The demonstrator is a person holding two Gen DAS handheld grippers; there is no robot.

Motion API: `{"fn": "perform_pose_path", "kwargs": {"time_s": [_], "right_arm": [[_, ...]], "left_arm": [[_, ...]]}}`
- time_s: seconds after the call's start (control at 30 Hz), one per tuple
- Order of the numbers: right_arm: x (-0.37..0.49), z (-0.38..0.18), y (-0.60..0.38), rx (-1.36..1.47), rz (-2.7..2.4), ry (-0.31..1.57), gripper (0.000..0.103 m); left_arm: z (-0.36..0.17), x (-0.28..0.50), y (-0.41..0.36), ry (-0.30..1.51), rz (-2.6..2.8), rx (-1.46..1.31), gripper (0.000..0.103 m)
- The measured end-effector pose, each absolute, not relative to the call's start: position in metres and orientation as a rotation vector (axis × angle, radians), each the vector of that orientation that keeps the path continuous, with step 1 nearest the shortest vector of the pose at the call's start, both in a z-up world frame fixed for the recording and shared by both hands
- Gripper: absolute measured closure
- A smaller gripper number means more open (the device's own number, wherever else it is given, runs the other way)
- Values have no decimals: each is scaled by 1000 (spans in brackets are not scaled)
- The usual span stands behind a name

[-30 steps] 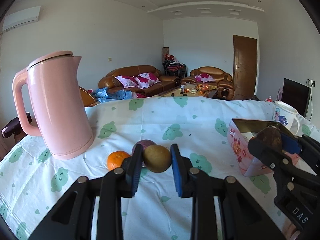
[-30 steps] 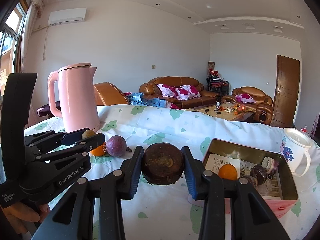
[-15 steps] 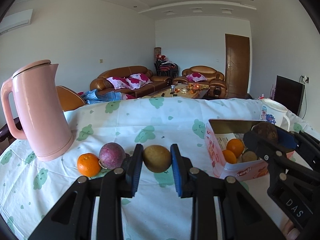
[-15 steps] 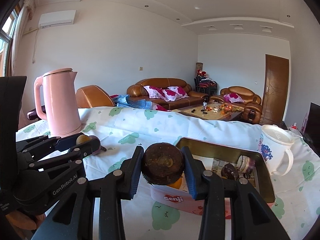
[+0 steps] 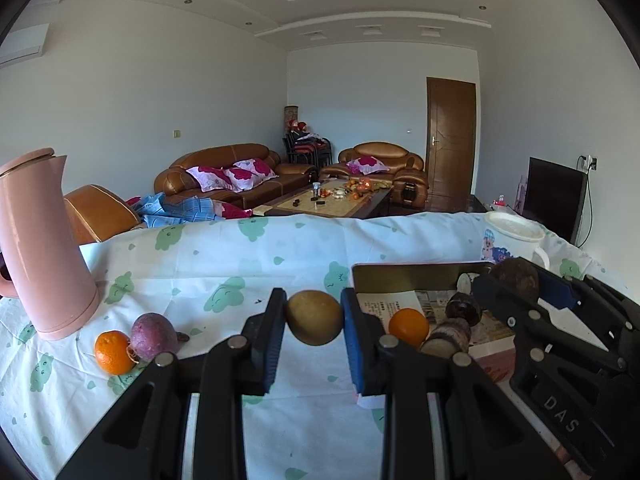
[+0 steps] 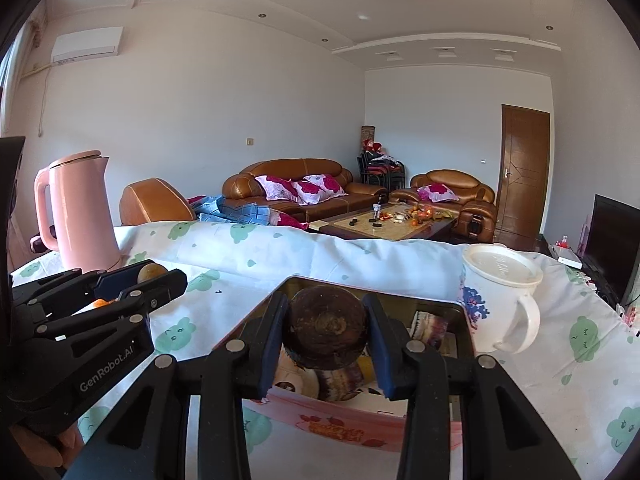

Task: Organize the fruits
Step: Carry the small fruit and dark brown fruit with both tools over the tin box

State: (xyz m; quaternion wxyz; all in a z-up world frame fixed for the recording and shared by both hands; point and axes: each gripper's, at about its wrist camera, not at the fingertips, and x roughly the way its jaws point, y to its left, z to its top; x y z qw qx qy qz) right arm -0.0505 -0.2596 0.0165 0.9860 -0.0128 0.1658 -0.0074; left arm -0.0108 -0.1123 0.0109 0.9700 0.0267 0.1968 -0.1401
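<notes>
My left gripper (image 5: 314, 322) is shut on a round yellow-brown fruit (image 5: 315, 317), held above the cloth just left of the pink tin box (image 5: 400, 270). My right gripper (image 6: 326, 332) is shut on a dark brown round fruit (image 6: 327, 330) and holds it over the open box (image 6: 344, 420). The box holds an orange (image 5: 408, 327) and several dark fruits (image 5: 463, 308). On the cloth to the left lie an orange (image 5: 114, 352) and a purple fruit (image 5: 153, 336). The right gripper also shows in the left wrist view (image 5: 516, 280), the left gripper in the right wrist view (image 6: 154, 274).
A tall pink kettle (image 5: 40, 248) stands at the left on the cloud-print tablecloth (image 5: 224, 256). A white lidded mug (image 6: 500, 292) stands right beside the box at its far right. Sofas and a coffee table lie beyond the table's far edge.
Both grippers have moved right with their fruits. The right gripper now hangs over the open box; the left one has come up beside the box, leaving the orange and purple fruit behind at left.
</notes>
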Motion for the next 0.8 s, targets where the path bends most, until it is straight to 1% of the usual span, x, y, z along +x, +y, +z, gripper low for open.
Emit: {"fn": "perform_pose_path", "kwargs": {"time_s": [0.3,0.53,0.8], "right_arm": [[-49,20,-295,0,-88,319,62],[-48,25,-333,73,-176,306,62],[-38,21,-358,127,-224,344,62]], "left_arm": [[15,-2,-134,396,-329,16,74],[15,4,-157,400,-376,22,74],[12,17,-190,418,-422,44,74]]}}
